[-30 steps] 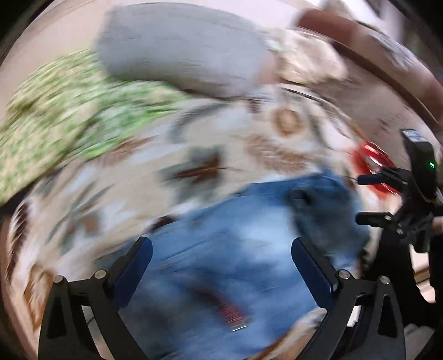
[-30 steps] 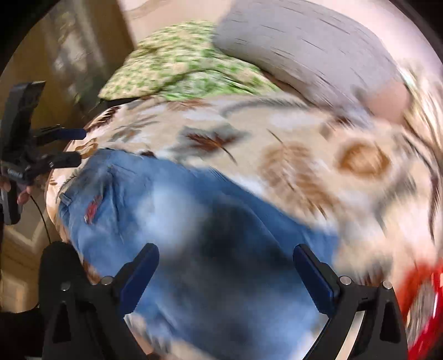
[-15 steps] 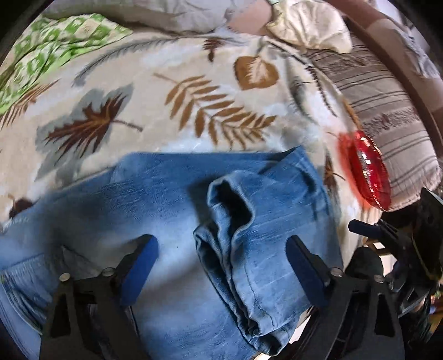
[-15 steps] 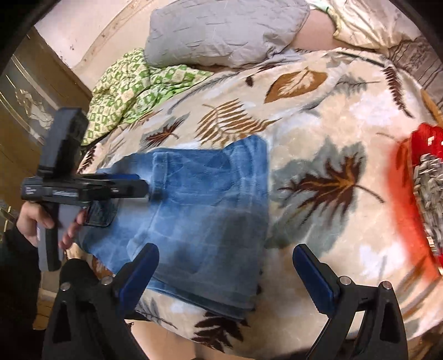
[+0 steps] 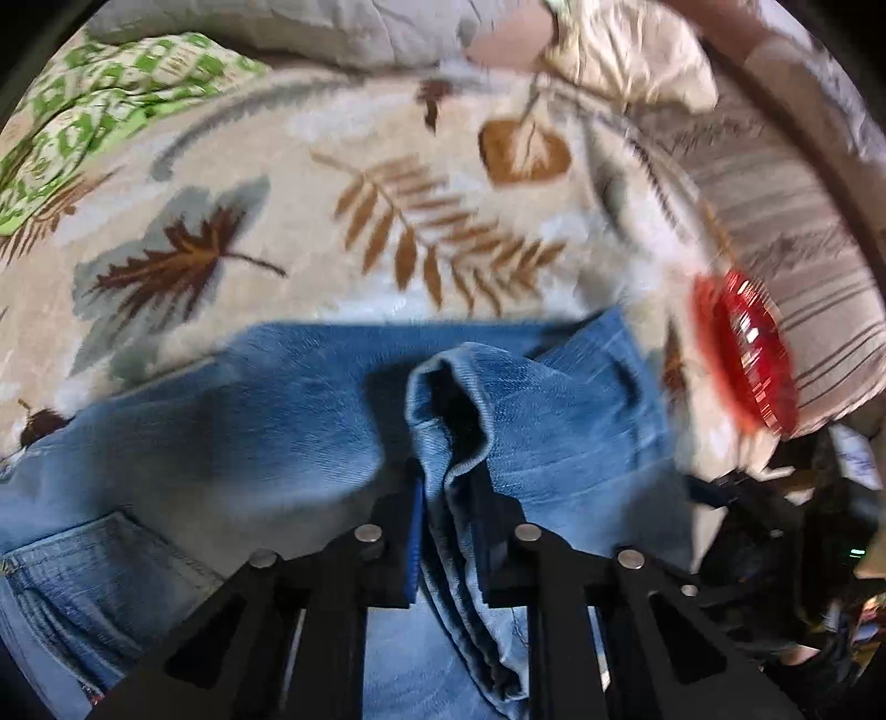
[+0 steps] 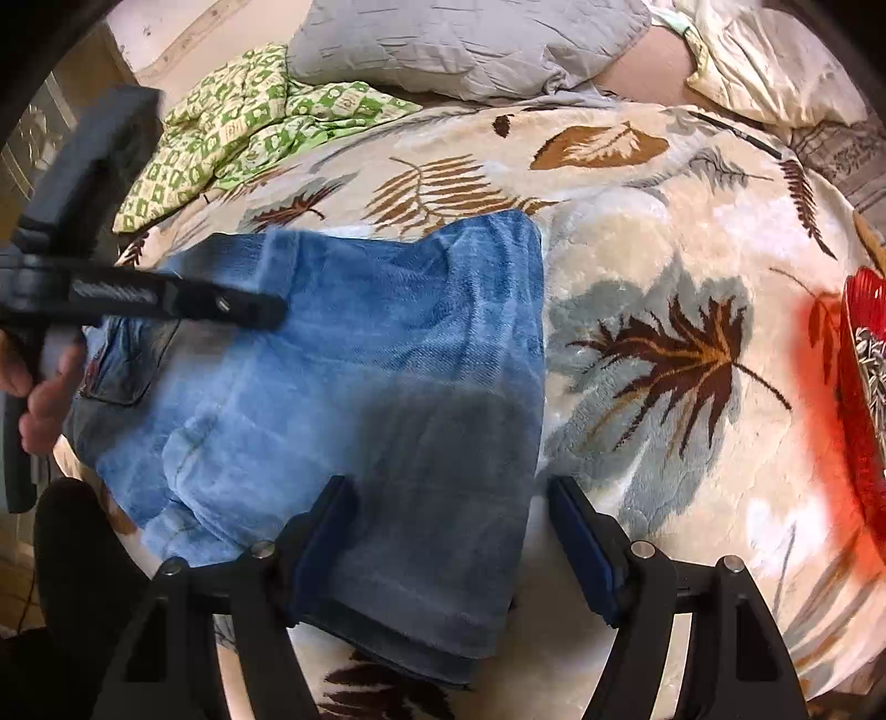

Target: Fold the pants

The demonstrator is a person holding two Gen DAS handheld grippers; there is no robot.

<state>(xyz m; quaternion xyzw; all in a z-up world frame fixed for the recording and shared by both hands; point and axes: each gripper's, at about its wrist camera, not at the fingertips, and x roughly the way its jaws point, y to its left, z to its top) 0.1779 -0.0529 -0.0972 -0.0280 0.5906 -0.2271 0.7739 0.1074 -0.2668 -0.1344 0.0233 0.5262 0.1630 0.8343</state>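
Note:
Blue jeans (image 6: 354, 354) lie folded across a leaf-print blanket (image 6: 637, 266) on a bed. In the left wrist view my left gripper (image 5: 447, 520) is shut on a raised fold of the jeans' leg hem (image 5: 448, 410), with a back pocket (image 5: 94, 587) at lower left. In the right wrist view my right gripper (image 6: 448, 531) is open and straddles the near right edge of the folded jeans. The left gripper (image 6: 166, 299) also shows there, over the left part of the jeans, held by a hand.
A red plastic tray (image 6: 864, 399) sits at the blanket's right edge; it also shows in the left wrist view (image 5: 745, 360). A green patterned cloth (image 6: 238, 122) and a grey pillow (image 6: 459, 44) lie at the back. A striped pillow (image 5: 797, 243) is at the right.
My left gripper has closed on the raised hem fold of the jeans. My right gripper has narrowed and moved down closer to the jeans' near right edge.

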